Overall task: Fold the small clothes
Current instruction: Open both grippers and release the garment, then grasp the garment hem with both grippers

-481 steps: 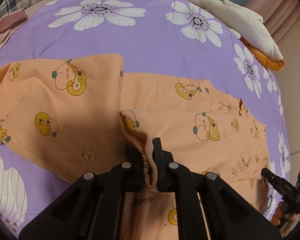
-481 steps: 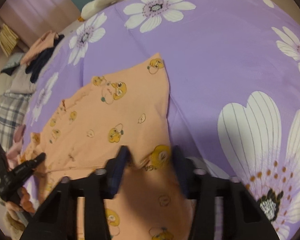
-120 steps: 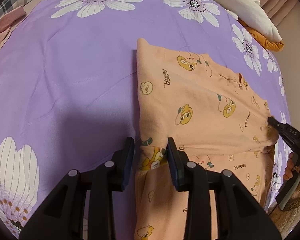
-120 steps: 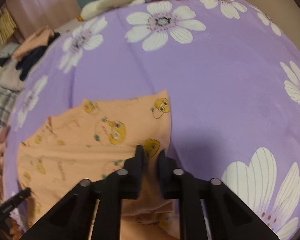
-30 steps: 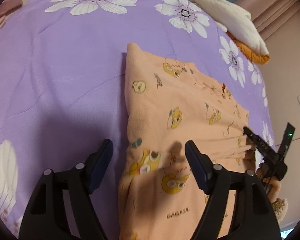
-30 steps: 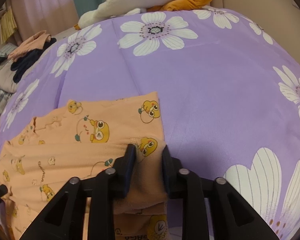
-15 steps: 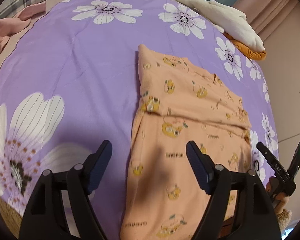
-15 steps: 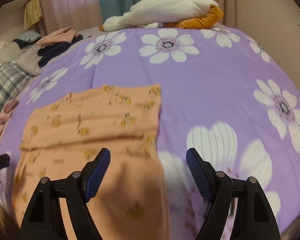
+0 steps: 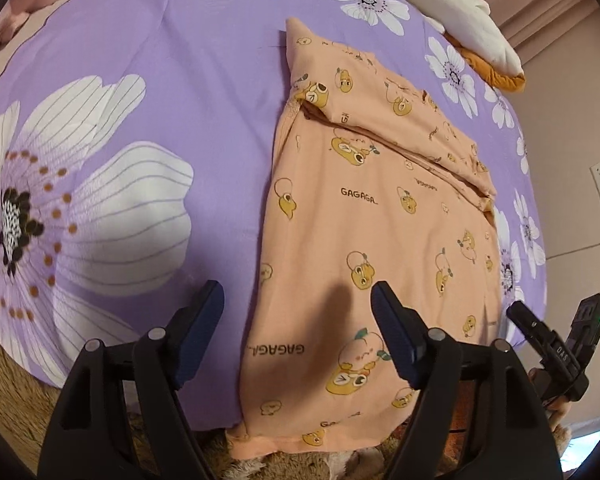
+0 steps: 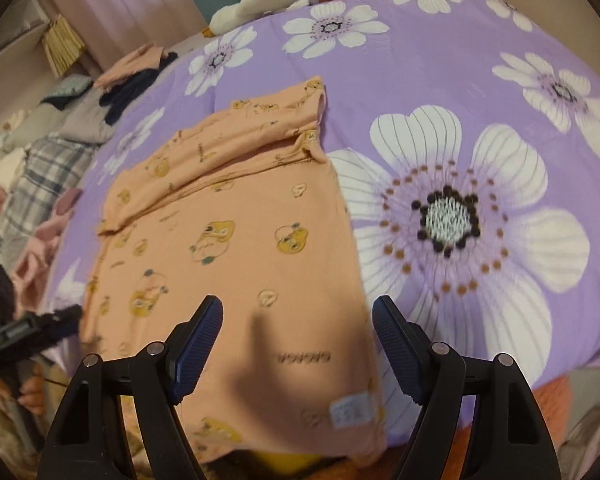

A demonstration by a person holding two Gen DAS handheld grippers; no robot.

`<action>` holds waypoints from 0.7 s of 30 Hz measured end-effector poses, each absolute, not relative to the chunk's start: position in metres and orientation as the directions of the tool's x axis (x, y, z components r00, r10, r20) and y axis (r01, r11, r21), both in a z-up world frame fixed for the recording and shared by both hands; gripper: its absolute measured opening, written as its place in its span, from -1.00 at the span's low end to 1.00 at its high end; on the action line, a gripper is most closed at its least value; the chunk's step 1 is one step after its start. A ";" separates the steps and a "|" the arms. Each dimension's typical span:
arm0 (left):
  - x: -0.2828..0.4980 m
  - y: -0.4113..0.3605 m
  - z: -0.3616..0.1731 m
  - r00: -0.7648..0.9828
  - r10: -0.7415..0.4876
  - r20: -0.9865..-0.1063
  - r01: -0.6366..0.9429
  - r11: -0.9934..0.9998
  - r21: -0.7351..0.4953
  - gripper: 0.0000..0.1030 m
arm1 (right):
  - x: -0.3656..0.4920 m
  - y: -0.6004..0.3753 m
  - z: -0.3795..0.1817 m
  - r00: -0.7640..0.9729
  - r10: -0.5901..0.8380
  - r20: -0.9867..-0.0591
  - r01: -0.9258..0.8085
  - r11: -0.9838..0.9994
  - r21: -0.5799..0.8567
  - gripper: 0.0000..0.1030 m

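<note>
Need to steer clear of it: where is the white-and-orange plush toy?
In the left wrist view the plush toy lies at the bed's far right edge, beyond the orange garment.

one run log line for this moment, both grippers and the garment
left gripper: open, empty | right gripper: open, empty | orange garment: flat on purple bedspread, far end folded over, near hem hangs off bed edge

The left tool point(image 9: 296, 320) is hovering wide open at the bottom of the frame, holding nothing. The orange garment point(image 9: 380, 216) is lying folded at centre right on the purple flowered bedspread point(image 9: 160, 92), its lower edge hanging over the bed's edge.
</note>
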State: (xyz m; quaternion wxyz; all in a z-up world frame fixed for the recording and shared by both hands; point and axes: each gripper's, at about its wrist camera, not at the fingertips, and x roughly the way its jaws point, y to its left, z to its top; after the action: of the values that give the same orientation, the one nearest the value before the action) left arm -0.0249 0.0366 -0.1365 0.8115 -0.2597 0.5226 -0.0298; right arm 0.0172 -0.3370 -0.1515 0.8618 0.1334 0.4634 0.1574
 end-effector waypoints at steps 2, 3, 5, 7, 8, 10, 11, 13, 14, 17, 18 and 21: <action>-0.027 0.034 -0.137 0.445 -0.343 -0.827 -0.212 0.857 -0.469 0.45 | 0.013 -0.337 -0.152 0.518 0.387 -0.763 -0.145 0.919 0.368 0.51; -0.027 0.032 -0.139 0.436 -0.354 -0.828 -0.203 0.857 -0.473 0.45 | 0.012 -0.338 -0.153 0.518 0.383 -0.765 -0.142 0.920 0.365 0.51; -0.031 0.028 -0.142 0.426 -0.357 -0.831 -0.190 0.863 -0.468 0.40 | 0.008 -0.340 -0.155 0.513 0.385 -0.767 -0.136 0.919 0.370 0.51; -0.034 0.025 -0.144 0.428 -0.354 -0.832 -0.180 0.868 -0.463 0.33 | 0.005 -0.343 -0.159 0.511 0.382 -0.770 -0.123 0.919 0.375 0.51; -0.036 0.023 -0.144 0.427 -0.359 -0.830 -0.169 0.870 -0.464 0.31 | 0.003 -0.344 -0.161 0.509 0.377 -0.774 -0.114 0.921 0.373 0.51; -0.037 0.020 -0.145 0.423 -0.368 -0.828 -0.145 0.875 -0.463 0.09 | -0.001 -0.346 -0.165 0.503 0.378 -0.778 -0.105 0.919 0.379 0.51; -0.037 0.018 -0.147 0.420 -0.367 -0.830 -0.127 0.882 -0.454 0.03 | -0.002 -0.347 -0.167 0.498 0.385 -0.777 -0.109 0.917 0.385 0.48; -0.035 0.015 -0.151 0.421 -0.358 -0.833 -0.114 0.890 -0.441 -0.19 | -0.002 -0.347 -0.171 0.492 0.394 -0.776 -0.111 0.913 0.393 0.36; -0.034 0.014 -0.152 0.421 -0.356 -0.835 -0.115 0.892 -0.438 -0.22 | -0.001 -0.347 -0.172 0.490 0.393 -0.778 -0.110 0.913 0.392 0.28; -0.031 0.013 -0.152 0.424 -0.370 -0.827 -0.098 0.889 -0.448 -0.53 | 0.001 -0.344 -0.174 0.486 0.394 -0.780 -0.120 0.914 0.387 -0.06; -0.030 0.012 -0.153 0.426 -0.379 -0.822 -0.094 0.885 -0.456 -0.71 | 0.001 -0.343 -0.175 0.483 0.401 -0.778 -0.129 0.912 0.390 -0.16; -0.032 0.011 -0.151 0.444 -0.404 -0.799 -0.089 0.868 -0.488 -0.83 | 0.002 -0.343 -0.177 0.477 0.435 -0.763 -0.145 0.896 0.420 -0.67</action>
State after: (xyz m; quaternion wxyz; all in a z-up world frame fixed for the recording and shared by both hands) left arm -0.0321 0.0110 -0.1513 0.8158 -0.2380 0.5182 -0.0966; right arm 0.0016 -0.3434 -0.1768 0.8462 0.1505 0.4816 0.1716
